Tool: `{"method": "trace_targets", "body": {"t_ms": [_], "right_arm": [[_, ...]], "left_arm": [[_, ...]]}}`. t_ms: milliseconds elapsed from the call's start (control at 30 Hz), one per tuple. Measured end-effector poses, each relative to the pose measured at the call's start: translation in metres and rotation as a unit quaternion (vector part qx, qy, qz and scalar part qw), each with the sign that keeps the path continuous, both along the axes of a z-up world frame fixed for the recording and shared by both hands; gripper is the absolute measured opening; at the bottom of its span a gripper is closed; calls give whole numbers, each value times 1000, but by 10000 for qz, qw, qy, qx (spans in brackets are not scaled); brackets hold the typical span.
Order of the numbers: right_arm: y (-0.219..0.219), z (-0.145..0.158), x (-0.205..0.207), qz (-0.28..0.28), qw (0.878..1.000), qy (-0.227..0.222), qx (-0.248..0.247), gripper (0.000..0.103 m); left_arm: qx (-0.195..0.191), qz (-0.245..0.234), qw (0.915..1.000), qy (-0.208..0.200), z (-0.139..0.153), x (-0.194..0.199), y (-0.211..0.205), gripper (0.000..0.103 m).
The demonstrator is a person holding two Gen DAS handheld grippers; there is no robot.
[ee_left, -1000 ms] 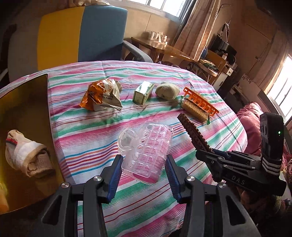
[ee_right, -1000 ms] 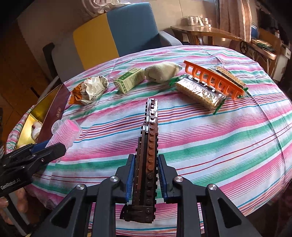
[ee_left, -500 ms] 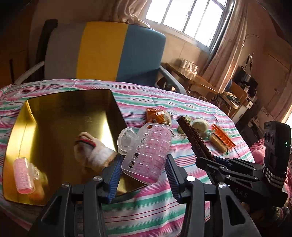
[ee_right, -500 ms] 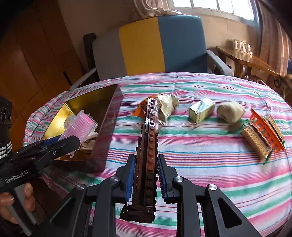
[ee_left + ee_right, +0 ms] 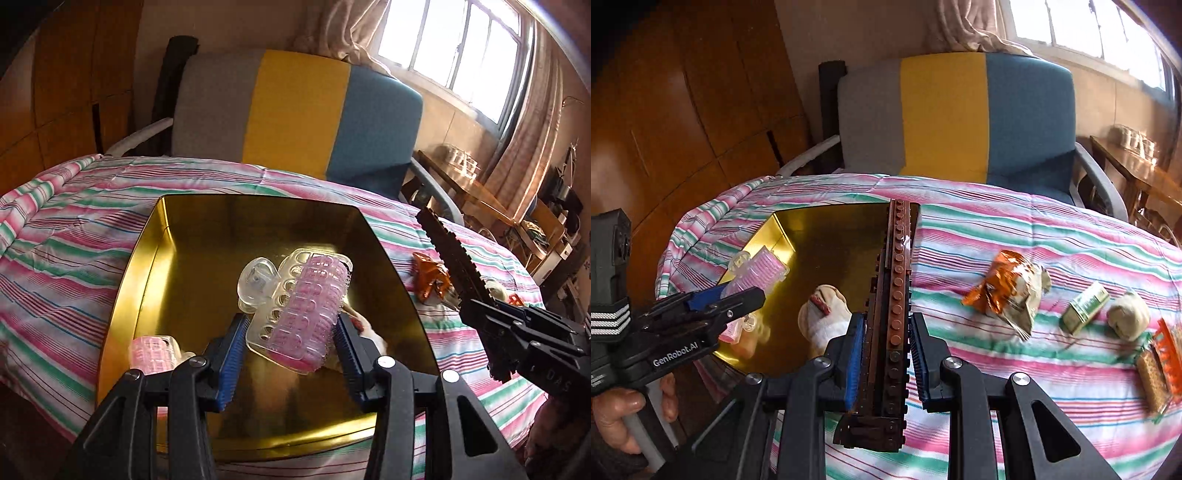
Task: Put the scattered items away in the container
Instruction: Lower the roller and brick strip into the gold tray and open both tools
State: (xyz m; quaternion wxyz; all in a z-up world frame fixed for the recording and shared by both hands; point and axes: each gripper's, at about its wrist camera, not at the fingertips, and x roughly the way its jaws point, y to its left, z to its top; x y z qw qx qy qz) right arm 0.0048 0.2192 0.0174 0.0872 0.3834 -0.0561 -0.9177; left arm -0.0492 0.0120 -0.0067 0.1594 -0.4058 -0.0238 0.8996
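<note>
Left wrist view shows the left gripper (image 5: 290, 338) has swung over the gold tray (image 5: 147, 258), fingers squeezing the pink hair roller (image 5: 308, 314). A second ago it was over the tabletop (image 5: 66, 236). The right gripper (image 5: 886, 354) pinches the brown brick stick (image 5: 895, 295) at the tray's edge. Both look ready to drop.

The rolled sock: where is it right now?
The rolled sock lies inside the gold tray, seen left of centre in the right wrist view, just left of the brown brick strip held by the right gripper.
</note>
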Motion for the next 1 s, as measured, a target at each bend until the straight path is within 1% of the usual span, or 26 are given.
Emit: {"method": "trace_targets", "body": {"t_ms": [133,267,467,533,633,800,933,1000], "right_arm": [[-17,-2,-29,322,9994,-68,59,24],[-35,-9,-59,614,9975,-194,276,25],[-53,-29,-98,909,9926,-492,644,24],[-56,-37,-109,918,9910,-597,774,24],[-54,-50,-121,945,9892,-814,776,25],[-42,-67,-127,775,9894,-1060,627,26],[-29,-66,-121,628,9922,-1027,313,26],[-23,-63,-117,560,9934,-986,197,26]], "left_arm": [[-57,116,9998,-142,-7,-16,-5,48],[-169,188,9994,-252,-13,-30,-3,48],[-293,308,9977,-534,-30,-47,0,48],[-336,324,9972,-585,-34,-50,1,48],[-362,369,9963,-682,-40,-52,0,48],[-338,398,9956,-780,-46,-51,-1,48],[-319,422,9949,-858,-50,-50,-3,48],[-224,359,9953,-866,-49,-49,-2,49]]}}
